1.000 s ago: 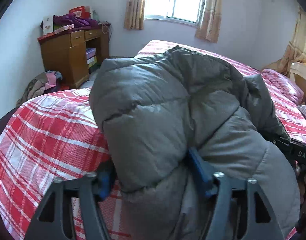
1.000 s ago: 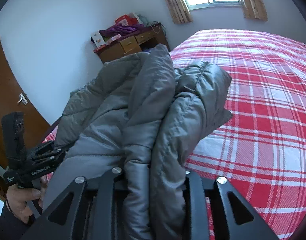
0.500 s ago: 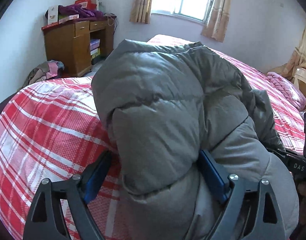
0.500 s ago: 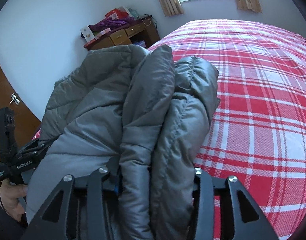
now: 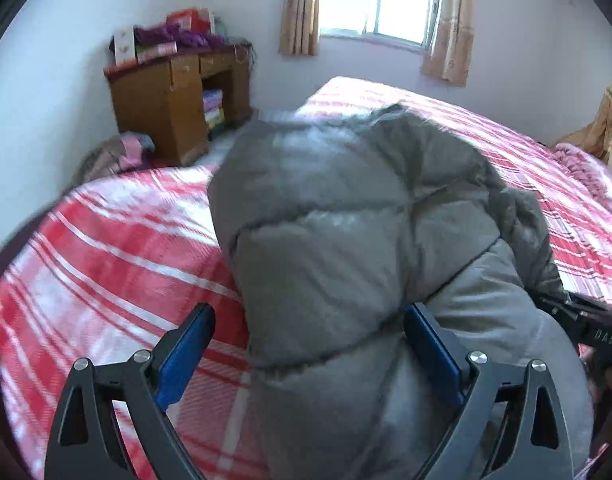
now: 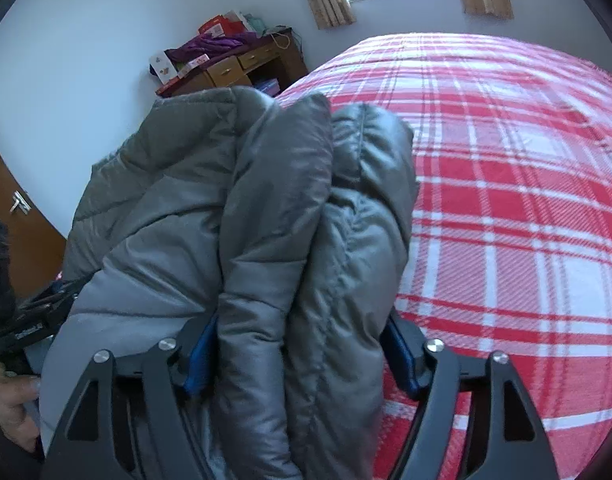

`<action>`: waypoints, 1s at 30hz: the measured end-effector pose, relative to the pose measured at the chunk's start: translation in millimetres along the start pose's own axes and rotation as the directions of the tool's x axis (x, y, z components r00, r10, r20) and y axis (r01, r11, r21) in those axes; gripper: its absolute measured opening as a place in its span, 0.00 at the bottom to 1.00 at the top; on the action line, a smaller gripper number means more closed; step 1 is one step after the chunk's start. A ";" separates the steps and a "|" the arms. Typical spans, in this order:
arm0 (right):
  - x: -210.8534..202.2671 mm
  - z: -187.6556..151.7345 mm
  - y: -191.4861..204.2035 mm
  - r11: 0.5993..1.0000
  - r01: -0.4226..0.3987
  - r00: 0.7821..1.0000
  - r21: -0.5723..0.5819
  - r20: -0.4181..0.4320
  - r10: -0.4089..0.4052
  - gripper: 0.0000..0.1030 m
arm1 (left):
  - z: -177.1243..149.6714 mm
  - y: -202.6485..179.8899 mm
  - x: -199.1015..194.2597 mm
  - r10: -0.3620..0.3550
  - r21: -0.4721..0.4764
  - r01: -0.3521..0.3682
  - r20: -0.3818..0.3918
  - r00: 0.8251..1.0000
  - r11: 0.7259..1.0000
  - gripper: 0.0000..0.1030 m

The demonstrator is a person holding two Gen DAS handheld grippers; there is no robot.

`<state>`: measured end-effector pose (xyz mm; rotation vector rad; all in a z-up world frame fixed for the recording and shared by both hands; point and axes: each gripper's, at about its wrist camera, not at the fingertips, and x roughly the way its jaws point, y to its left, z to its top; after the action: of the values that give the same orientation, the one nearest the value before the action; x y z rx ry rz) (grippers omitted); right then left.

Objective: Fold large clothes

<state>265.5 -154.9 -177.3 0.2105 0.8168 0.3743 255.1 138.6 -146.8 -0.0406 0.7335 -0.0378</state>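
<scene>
A folded grey puffer jacket (image 5: pixel 346 220) lies in a bundle near the front edge of a bed with a red plaid cover (image 5: pixel 106 260). In the left wrist view my left gripper (image 5: pixel 308 312) straddles one end of it, jaws opening wide. Its left pad (image 5: pixel 186 352) stands clear of the cloth; the right pad touches it. In the right wrist view the jacket (image 6: pixel 226 220) shows several stacked folds. My right gripper (image 6: pixel 300 320) has its jaws opening, with the folds still filling the gap between them.
The plaid bed (image 6: pixel 506 200) stretches far to the right. A wooden desk (image 5: pixel 174 100) piled with clutter stands in the corner under a window (image 5: pixel 378 0). A brown door (image 6: pixel 10 220) is at the left. A hand (image 6: pixel 10 392) holds the other gripper.
Both grippers' jaws have spread apart around the jacket. The left pad of the left gripper has come off the cloth. The squeezed folds in the right gripper have puffed out.
</scene>
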 end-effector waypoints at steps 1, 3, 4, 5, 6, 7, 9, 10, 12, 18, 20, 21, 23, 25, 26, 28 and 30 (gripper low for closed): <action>-5.2 2.0 1.6 1.000 0.012 1.000 -0.001 0.001 -0.012 0.72 | 0.7 -1.9 -9.0 0.006 0.006 -0.006 0.014 1.000 1.000 0.93; -25.7 5.9 6.8 0.999 0.034 0.999 -0.002 0.022 -0.034 0.72 | 2.3 -5.1 -33.5 0.011 0.005 -0.011 0.055 0.998 1.000 0.93; -35.7 6.9 9.3 0.999 0.049 0.998 -0.006 0.036 -0.049 0.73 | 3.0 -6.5 -53.6 0.007 -0.004 -0.007 0.086 0.996 1.000 0.93; -48.1 7.7 12.5 0.998 0.070 0.996 -0.010 0.056 -0.069 0.74 | 2.4 -6.6 -63.3 0.005 -0.009 -0.004 0.098 0.995 1.000 0.93; -62.1 8.1 16.1 0.996 0.088 0.993 -0.011 0.076 -0.087 0.75 | 2.1 -6.8 -83.2 0.002 -0.023 0.001 0.120 0.993 1.000 0.93; -79.2 8.2 20.4 0.995 0.103 0.990 -0.010 0.099 -0.101 0.75 | 0.9 -6.7 -98.6 0.004 -0.033 0.001 0.141 0.990 0.999 0.93; -114.3 4.5 32.7 0.992 0.122 0.982 -0.026 0.150 -0.117 0.77 | -0.8 -6.4 -123.2 0.000 -0.039 0.007 0.180 0.984 0.999 0.93; -130.8 1.9 39.9 0.991 0.131 0.976 -0.039 0.182 -0.122 0.78 | -2.5 -6.2 -141.3 -0.008 -0.042 0.017 0.206 0.978 0.999 0.93; -158.2 -4.3 54.7 0.989 0.138 0.963 -0.060 0.241 -0.120 0.87 | -3.1 -6.6 -162.6 -0.012 -0.048 0.024 0.238 0.971 0.999 0.93; -211.8 -15.4 93.3 0.984 0.133 0.935 -0.115 0.345 -0.085 0.88 | -2.4 -7.5 -199.6 -0.037 -0.058 0.057 0.302 0.953 0.997 0.93; -219.0 -15.8 101.1 0.981 0.142 0.926 -0.134 0.367 -0.084 0.89 | -1.3 -7.6 -201.7 -0.032 -0.057 0.053 0.313 0.949 0.997 0.93; -221.1 -15.5 104.4 0.980 0.143 0.924 -0.141 0.373 -0.081 0.89 | -1.4 -8.1 -202.3 -0.036 -0.058 0.057 0.315 0.948 0.997 0.93; -226.7 -17.8 108.9 0.978 0.140 0.923 -0.152 0.379 -0.073 0.89 | -3.4 -7.6 -205.1 -0.038 -0.061 0.060 0.319 0.947 0.996 0.93; -229.3 -20.8 112.3 0.977 0.142 0.921 -0.161 0.384 -0.071 0.89 | -3.6 -7.3 -205.7 -0.037 -0.059 0.059 0.322 0.946 0.997 0.93; -230.0 -21.5 113.5 0.976 0.142 0.920 -0.165 0.386 -0.068 0.89 | -4.1 -7.6 -206.3 -0.036 -0.057 0.057 0.323 0.946 0.997 0.93; -230.8 -22.5 112.5 0.976 0.137 0.919 -0.167 0.389 -0.062 0.89 | -4.6 -7.6 -204.8 -0.034 -0.058 0.056 0.324 0.945 0.997 0.93; -229.9 -22.9 111.4 0.976 0.135 0.920 -0.168 0.387 -0.060 0.89 | -5.0 -6.7 -204.4 -0.034 -0.060 0.056 0.320 0.947 0.997 0.93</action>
<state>77.8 -144.8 -2.7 0.0570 0.4011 0.3026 99.9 141.7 -13.6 -0.1263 0.4093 -0.0485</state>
